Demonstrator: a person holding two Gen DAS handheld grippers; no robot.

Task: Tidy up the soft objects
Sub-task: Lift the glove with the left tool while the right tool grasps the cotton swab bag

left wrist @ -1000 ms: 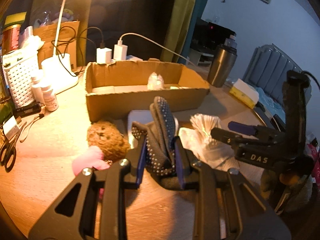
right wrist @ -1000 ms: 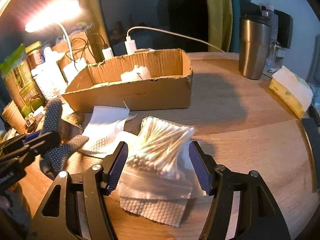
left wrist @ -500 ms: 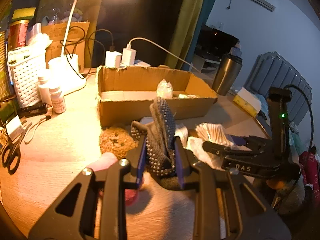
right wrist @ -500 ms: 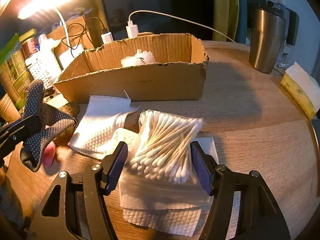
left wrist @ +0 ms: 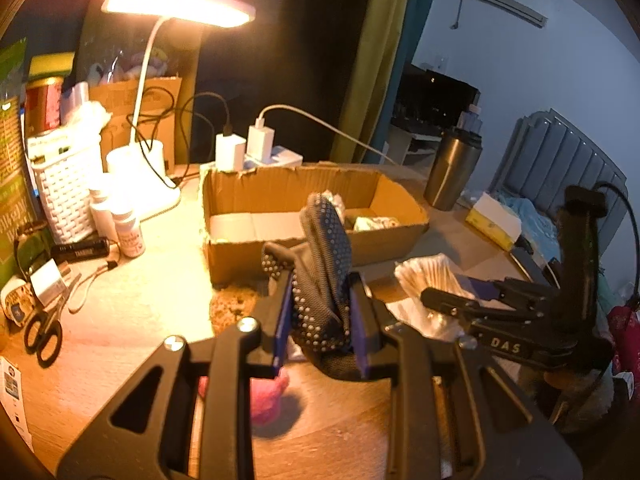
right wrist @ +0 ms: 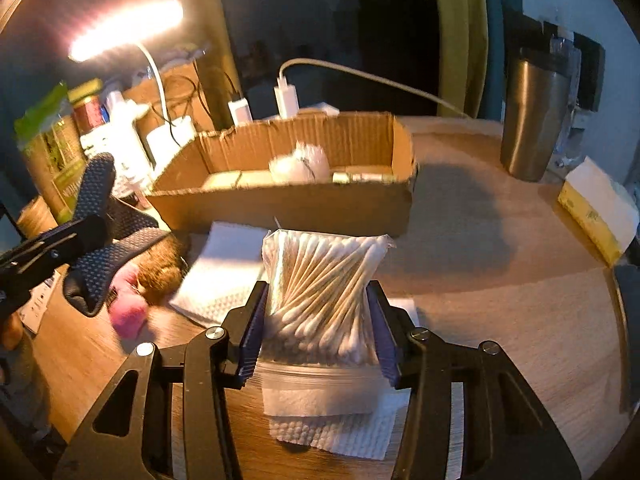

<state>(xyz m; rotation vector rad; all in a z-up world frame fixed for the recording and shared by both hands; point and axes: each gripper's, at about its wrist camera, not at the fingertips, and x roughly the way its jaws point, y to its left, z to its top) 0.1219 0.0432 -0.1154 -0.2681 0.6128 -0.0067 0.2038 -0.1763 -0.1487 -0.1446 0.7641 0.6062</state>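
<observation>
So the dotted grip glove (left wrist: pixel 324 280) is pinched between the left gripper (left wrist: pixel 320 332) fingers, held up off the worktop (left wrist: pixel 132 320) with the cardboard box (left wrist: pixel 280 248) sitting behind it at about 12 o'clock. Over on the other side, the right gripper (right wrist: pixel 316 332) fingers are closed narrow on a bag of cotton swabs (right wrist: pixel 320 284), and the bag's bottom edge looks like it rests on a paper towel (right wrist: pixel 332 428). Progress-wise I'd say early to middle: the box already has a white fluffy ball (right wrist: pixel 300 164) and some small bits in it, but both held items are outside it, and a pink pom-pom (right wrist: pixel 128 312), a brown fuzzy thing (right wrist: pixel 160 268) and a second towel (right wrist: pixel 224 268) lie loose around 9 to 10 o'clock of the swabs. Hard to tell what the small stuff in the box's right end actually is, it's blurry, and the pom-pom is half hidden behind the left gripper in its own view.
</observation>
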